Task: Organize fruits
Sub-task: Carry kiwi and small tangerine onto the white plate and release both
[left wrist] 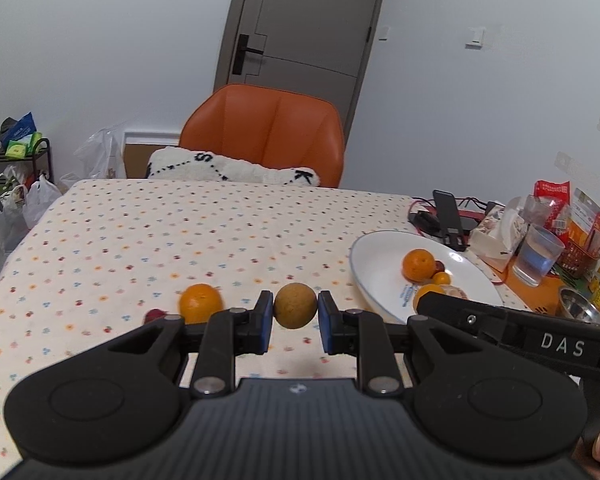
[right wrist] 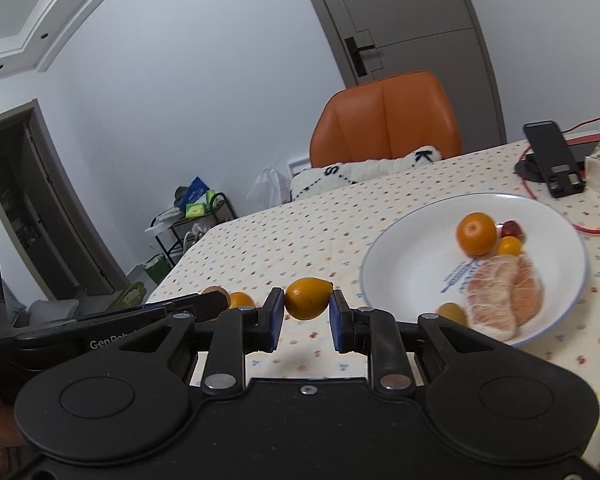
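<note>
A fruit pinched in each of my claws

My left claw (left wrist: 294,311) clamps a round tan-brown fruit (left wrist: 295,305) above the dotted cloth; my right claw (right wrist: 306,312) grips a small oval orange kumquat (right wrist: 308,298), just left of the white round plate (right wrist: 400,256) of fruit

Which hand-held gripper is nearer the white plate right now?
Right. The right hand-held gripper, holding a kumquat, is beside the white plate; the left hand-held gripper sits further left.
</note>
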`<state>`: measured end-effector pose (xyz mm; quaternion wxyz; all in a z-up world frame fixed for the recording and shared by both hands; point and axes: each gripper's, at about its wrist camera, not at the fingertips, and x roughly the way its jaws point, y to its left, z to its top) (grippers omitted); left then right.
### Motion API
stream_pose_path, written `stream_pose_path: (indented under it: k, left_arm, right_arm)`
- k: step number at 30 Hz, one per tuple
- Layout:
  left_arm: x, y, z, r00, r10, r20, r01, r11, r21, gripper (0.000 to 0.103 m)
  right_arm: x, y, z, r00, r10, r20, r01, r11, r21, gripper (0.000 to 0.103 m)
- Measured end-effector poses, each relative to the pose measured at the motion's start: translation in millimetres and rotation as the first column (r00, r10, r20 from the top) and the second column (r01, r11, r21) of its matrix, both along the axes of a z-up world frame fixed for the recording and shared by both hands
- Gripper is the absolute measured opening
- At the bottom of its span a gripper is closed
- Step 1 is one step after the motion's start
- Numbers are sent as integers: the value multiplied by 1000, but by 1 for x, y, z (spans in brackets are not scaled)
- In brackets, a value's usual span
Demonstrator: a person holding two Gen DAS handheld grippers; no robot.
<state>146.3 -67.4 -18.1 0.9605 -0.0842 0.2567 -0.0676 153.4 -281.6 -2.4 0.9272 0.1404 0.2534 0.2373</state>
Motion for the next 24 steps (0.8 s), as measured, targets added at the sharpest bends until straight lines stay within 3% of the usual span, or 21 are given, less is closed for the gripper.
stream_pose_path:
  k: [24]
  left_arm:
    - [25,-75,-7,994,-106,-10,106,994,6,22]
  right_arm:
    - [-4,-87,-14,987,-157,-26,158,987,32,23]
